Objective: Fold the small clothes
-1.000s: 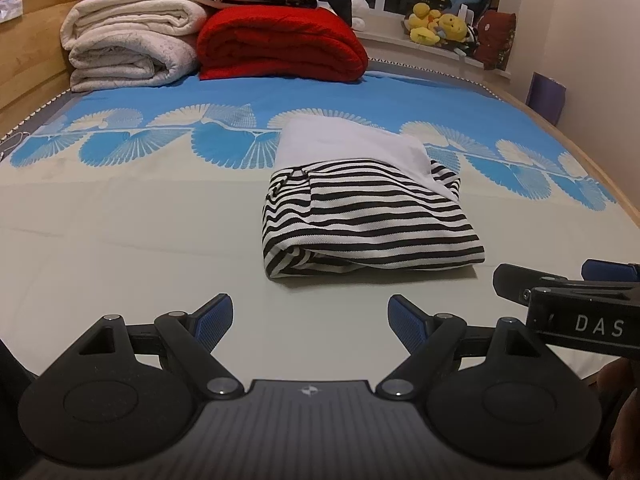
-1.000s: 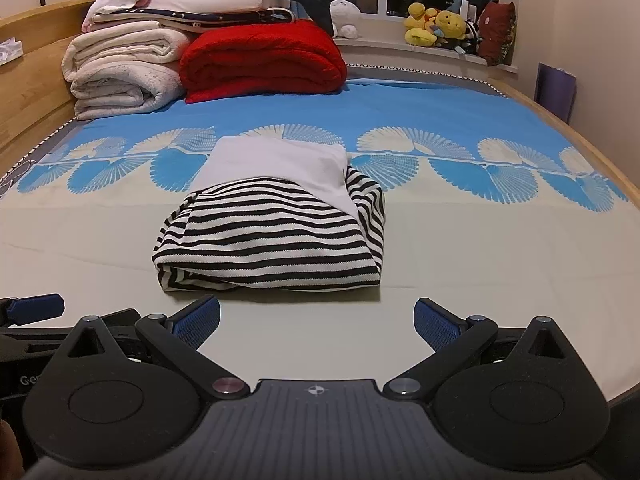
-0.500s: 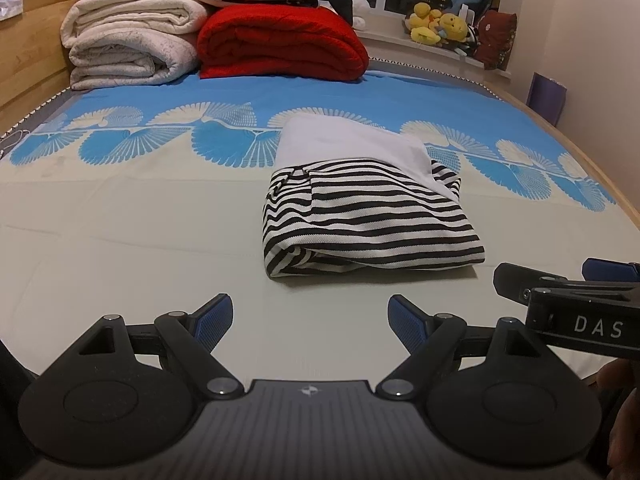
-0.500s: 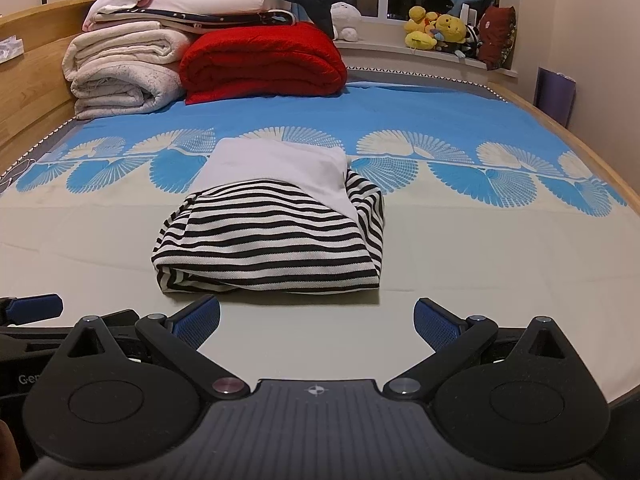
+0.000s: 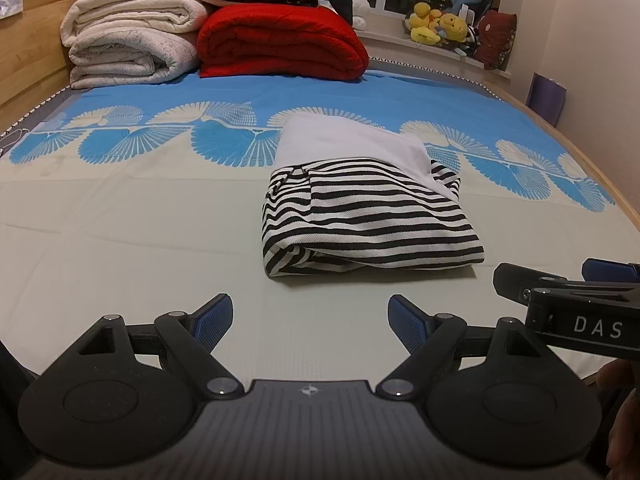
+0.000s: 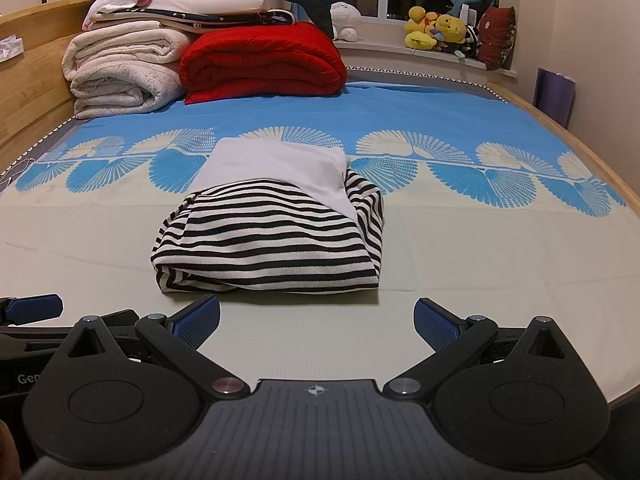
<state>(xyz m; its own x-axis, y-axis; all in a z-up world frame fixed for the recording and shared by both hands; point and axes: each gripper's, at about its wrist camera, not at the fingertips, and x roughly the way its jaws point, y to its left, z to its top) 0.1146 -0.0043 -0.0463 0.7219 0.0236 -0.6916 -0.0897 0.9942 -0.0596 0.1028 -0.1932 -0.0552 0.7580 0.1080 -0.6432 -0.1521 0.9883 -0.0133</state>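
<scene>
A black-and-white striped garment [image 5: 368, 220] lies folded into a compact rectangle on the bed, with a white panel [image 5: 352, 144] showing at its far end. The right wrist view shows the same striped garment [image 6: 272, 240] just ahead. My left gripper [image 5: 310, 322] hovers open over the pale sheet, short of the garment and to its left, with nothing between its blue pads. My right gripper [image 6: 316, 322] is also open and empty, right in front of the garment's near edge. Neither touches the cloth.
Folded white blankets [image 5: 128, 40] and a red quilt [image 5: 280, 40] are stacked at the head of the bed. Plush toys [image 5: 440, 28] sit on the window sill. A wooden bed frame [image 6: 560, 136] runs along the right. The right gripper's body [image 5: 576, 312] shows at the left view's right edge.
</scene>
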